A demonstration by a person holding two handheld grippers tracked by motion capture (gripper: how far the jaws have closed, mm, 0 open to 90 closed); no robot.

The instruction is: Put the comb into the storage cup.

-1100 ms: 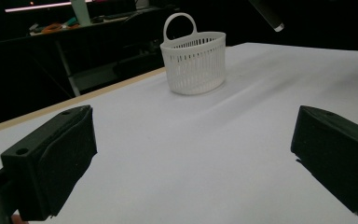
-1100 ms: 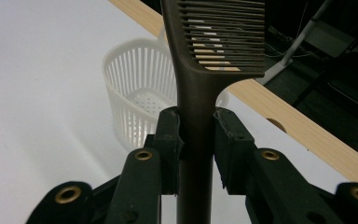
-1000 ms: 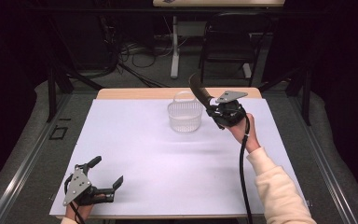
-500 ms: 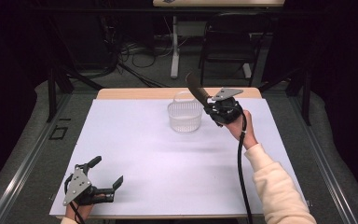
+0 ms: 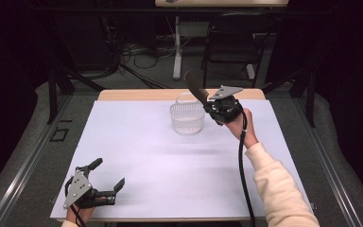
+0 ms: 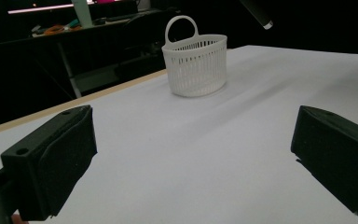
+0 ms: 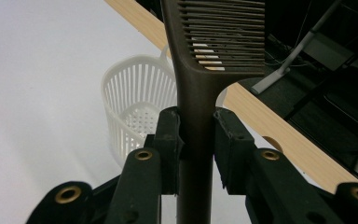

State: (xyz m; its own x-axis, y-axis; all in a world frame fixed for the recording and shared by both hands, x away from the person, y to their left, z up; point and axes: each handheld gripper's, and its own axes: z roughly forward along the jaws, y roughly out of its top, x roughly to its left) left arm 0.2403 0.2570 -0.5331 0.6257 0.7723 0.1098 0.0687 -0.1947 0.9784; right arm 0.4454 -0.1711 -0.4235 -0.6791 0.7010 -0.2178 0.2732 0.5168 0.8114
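Observation:
My right gripper (image 5: 209, 107) is raised at the far right of the table, shut on the handle of a dark brown wide-toothed comb (image 5: 195, 87). The comb's head points up and left, over the far rim of a white slatted basket (image 5: 187, 118). In the right gripper view both pads (image 7: 170, 140) press the comb handle (image 7: 196, 102), with the basket (image 7: 130, 100) just behind and below. My left gripper (image 5: 108, 173) rests at the near left corner, open and holding nothing. The left gripper view looks between its jaws toward the basket (image 6: 196, 65).
A white sheet (image 5: 137, 146) covers the table, with a wooden edge strip (image 5: 137, 94) along the far side. Beyond it are a dark floor, cables, a chair and another table's legs. The right gripper's cable (image 5: 240, 156) trails along the sleeve.
The right gripper has edged slightly left toward the basket, carrying the comb. The left gripper has stayed put.

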